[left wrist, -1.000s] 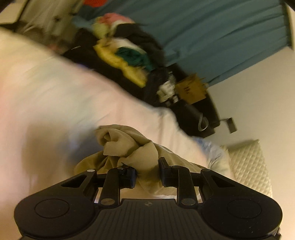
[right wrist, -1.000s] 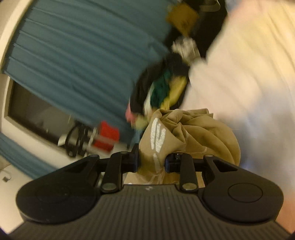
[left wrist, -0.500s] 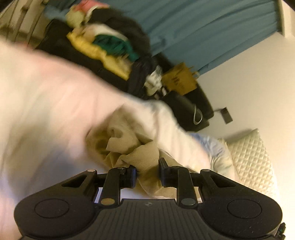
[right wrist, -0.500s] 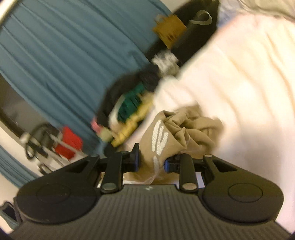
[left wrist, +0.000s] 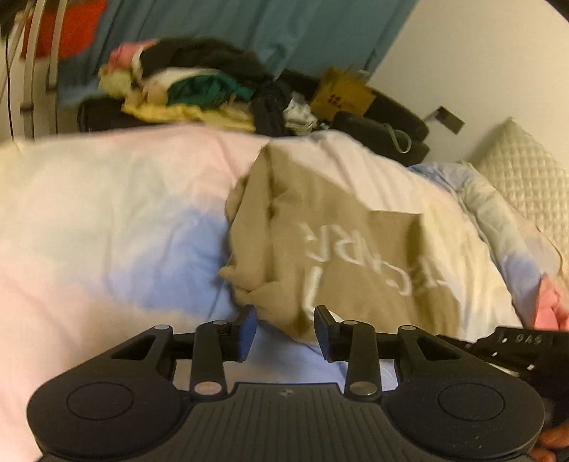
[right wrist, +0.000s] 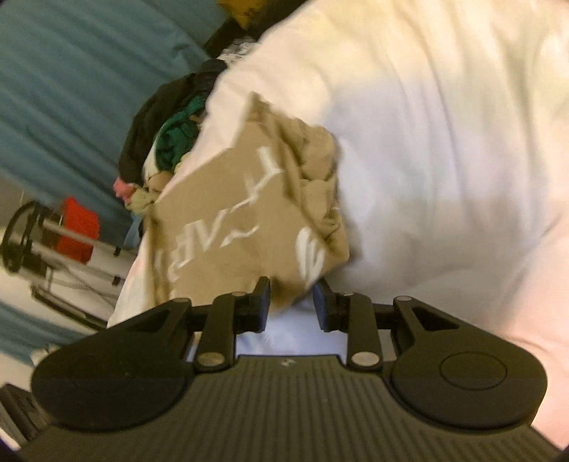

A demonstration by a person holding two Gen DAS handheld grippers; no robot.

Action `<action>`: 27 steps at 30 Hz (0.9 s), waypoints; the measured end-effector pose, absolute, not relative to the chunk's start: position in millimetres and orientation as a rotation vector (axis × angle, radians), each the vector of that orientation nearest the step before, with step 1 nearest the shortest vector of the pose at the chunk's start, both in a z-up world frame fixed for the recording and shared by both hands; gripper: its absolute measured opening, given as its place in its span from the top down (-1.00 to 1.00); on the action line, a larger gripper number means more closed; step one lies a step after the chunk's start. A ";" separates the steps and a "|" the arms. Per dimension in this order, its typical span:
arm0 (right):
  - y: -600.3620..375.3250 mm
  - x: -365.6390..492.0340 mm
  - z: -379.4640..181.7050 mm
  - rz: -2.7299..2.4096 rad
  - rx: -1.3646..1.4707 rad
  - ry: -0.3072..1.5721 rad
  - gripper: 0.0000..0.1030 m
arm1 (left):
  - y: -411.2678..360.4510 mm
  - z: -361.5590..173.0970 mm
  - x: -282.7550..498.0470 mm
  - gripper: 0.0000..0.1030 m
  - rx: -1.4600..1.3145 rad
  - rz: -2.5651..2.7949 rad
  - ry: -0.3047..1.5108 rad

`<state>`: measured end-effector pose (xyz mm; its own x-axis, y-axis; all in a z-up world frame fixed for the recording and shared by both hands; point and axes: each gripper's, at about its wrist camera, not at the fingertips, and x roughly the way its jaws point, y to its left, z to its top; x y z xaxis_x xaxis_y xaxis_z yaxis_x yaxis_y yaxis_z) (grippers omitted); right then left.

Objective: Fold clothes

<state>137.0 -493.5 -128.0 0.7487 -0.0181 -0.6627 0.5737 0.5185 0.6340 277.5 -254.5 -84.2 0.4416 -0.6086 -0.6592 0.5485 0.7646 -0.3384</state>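
Where only the left view shows the pillow [left wrist: 526,181], both tongs [left wrist: 285,328] [right wrist: 291,300] parted around tan shirt [left wrist: 338,248].

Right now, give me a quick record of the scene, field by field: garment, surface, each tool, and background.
garment: tan shirt with white lettering, spread partly open, one side bunched
surface: pastel bedcover, shirt lying on it
left tool: open, shirt edge between the pads
right tool: open, shirt edge between the pads
background: clothes pile past the bed, teal curtain
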 end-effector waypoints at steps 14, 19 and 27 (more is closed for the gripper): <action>-399.1 23.6 25.0 -0.272 0.533 0.484 0.19 | -164.7 56.0 122.8 -0.62 0.000 -0.745 0.582; -366.2 -23.4 39.1 -0.244 0.433 0.386 -0.94 | -125.9 82.5 58.3 -0.99 -0.003 -0.752 0.481; -327.5 -59.8 26.4 -0.273 0.358 0.296 -0.94 | -85.3 84.7 1.3 -0.99 0.013 -0.697 0.367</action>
